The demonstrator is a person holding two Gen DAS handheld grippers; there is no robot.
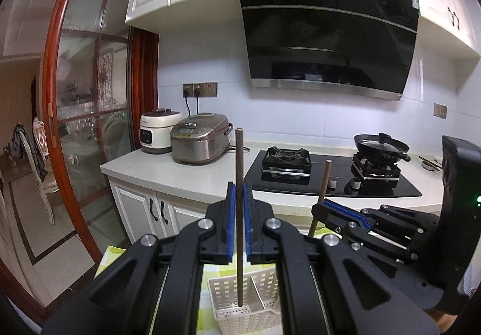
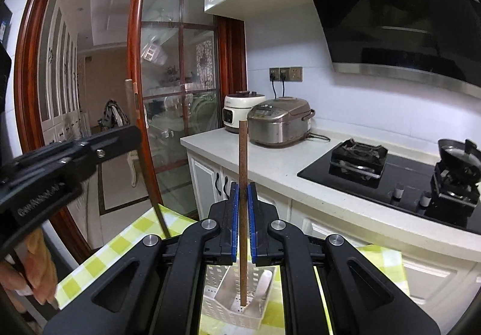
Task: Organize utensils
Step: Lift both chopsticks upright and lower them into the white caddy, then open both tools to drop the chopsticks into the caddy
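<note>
At the bottom centre of the left wrist view, our left gripper (image 1: pixel 239 214) pinches a thin, dark brown chopstick (image 1: pixel 239 214) between its blue pads (image 1: pixel 230 220). The stick stands upright; its blunt top sits above the pads and its lower end reaches down into a white perforated basket (image 1: pixel 222 299), in the compartment left of the divider. The basket rests on a yellow-green checked cloth (image 1: pixel 114 254).

In the right wrist view, our right gripper (image 2: pixel 243 220) is likewise pressed onto a second chopstick (image 2: pixel 243 154), a lighter reddish brown with a speckled surface, also upright with its tip down in the basket (image 2: pixel 216 299). A pale utensil (image 2: pixel 264 281) leans in the basket just right of it.

At the lower right of the left view, the right gripper (image 1: pixel 323 205) shows from the side, its stick tilted slightly.

Farther back, a white counter (image 1: pixel 180 175) carries two rice cookers (image 1: pixel 201 136), and a black stove (image 1: pixel 330 175) holds a dark pan (image 1: pixel 381 148) at the right.
</note>
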